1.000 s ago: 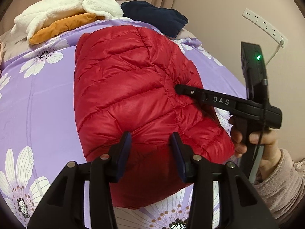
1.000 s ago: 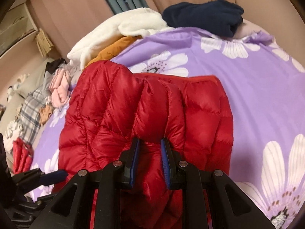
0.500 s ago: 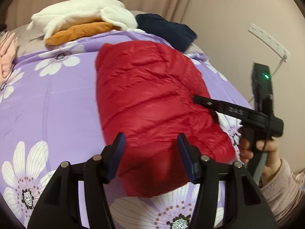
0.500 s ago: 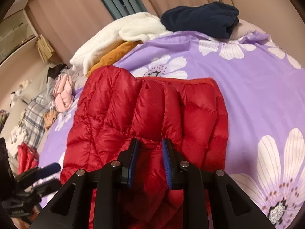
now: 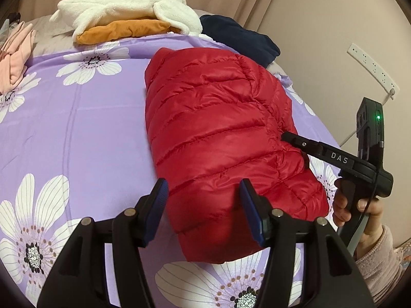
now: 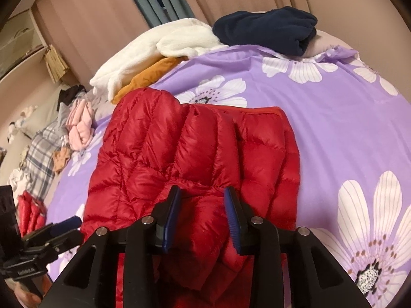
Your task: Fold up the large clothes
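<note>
Item: red puffer jacket (image 5: 221, 138), folded into a thick bundle on the bed (image 5: 77, 133), which wears a purple sheet with white flowers.

Left: left hand-held gripper (image 5: 204, 205), held above the bundle's near left corner, pointing down and away. Jaws stand moderately wide; no fabric is pressed between the pads, and the corner only shows through the gap. Jacket lies straight ahead of it and slightly to the right.

Long axis: in the left wrist view the bundle runs from the near edge away toward the stacked clothes (image 5: 128, 12) at the bed's head, quilt seams crossing it.

Right: right hand-held gripper (image 6: 203, 218), at the bundle's right flank, its side arm seen from the left camera touching the jacket. Jaws are opening; a fold of red fabric sits between the pads (image 6: 172, 213), which no longer appear to squeeze it. This one is the nearer to the garment, by judgement; the next adjustment would likely turn on it.

Hard to make out: sleeves and collar are tucked out of sight; the underside and the near edge under the right jaws are cut off by the frame. The hand (image 5: 364, 205) holding the right tool is partly hidden behind the handle. Clutter (image 6: 51, 148) beyond the bed is too small to sort.
</note>
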